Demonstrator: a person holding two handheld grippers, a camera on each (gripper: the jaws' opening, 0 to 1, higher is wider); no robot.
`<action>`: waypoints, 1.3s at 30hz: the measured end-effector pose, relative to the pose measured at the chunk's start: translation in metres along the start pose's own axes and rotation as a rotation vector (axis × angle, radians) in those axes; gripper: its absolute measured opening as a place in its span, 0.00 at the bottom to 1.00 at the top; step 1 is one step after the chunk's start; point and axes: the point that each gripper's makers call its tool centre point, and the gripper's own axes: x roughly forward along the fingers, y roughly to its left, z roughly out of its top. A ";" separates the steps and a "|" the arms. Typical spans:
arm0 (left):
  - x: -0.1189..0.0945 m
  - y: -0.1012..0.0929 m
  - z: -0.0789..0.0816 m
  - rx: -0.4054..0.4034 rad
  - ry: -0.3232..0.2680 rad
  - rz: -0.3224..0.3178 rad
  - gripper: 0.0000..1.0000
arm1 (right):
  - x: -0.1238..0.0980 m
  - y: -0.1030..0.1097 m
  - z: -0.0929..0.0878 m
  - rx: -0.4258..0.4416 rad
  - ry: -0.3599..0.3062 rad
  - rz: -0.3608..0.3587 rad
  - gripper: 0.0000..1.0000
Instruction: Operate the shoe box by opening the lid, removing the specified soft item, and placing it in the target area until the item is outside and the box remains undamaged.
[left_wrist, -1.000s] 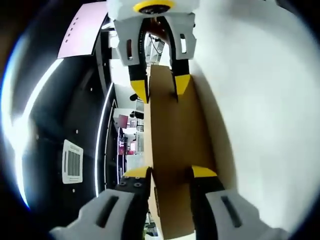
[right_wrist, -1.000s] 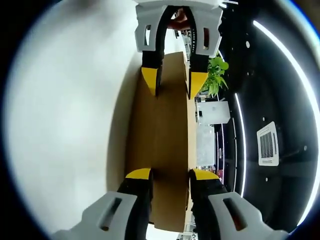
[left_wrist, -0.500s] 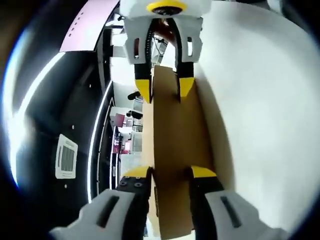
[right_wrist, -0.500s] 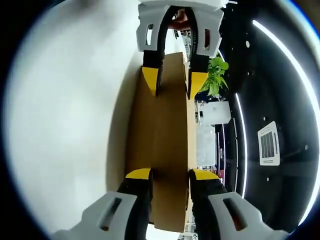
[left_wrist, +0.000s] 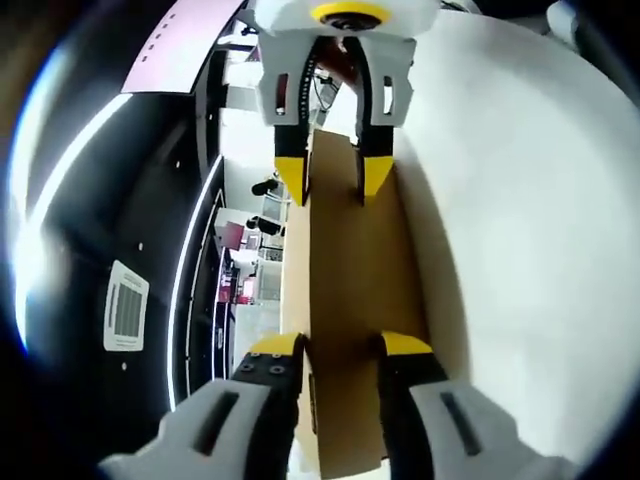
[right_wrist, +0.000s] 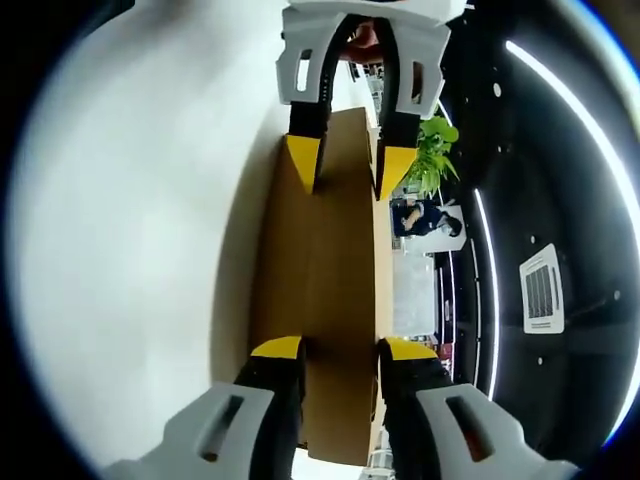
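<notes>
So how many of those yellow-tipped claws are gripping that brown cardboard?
2. In the left gripper view, the left gripper clamps the near end of the cardboard lid, and the right gripper clamps the far end.

White tabletop (left_wrist: 520, 230) runs along one side. Black ceiling with a square air vent (right_wrist: 543, 289) and light strips (left_wrist: 190, 280). Green potted plant (right_wrist: 432, 150) in the right gripper view; pink panel (left_wrist: 180, 50) in the left.

The brown lid (left_wrist: 345, 290) fills the gap between both hand-held grippers; the white surface (right_wrist: 140, 240) beside it is open
</notes>
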 end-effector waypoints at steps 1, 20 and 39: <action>0.000 0.001 0.000 -0.003 -0.002 -0.005 0.29 | 0.000 -0.001 0.000 0.002 -0.001 0.002 0.28; -0.008 0.013 0.003 -0.020 -0.010 -0.009 0.28 | -0.008 -0.013 0.002 0.011 -0.017 -0.004 0.28; -0.014 0.025 0.005 -0.027 -0.031 -0.012 0.28 | -0.012 -0.027 0.003 0.037 -0.032 -0.004 0.27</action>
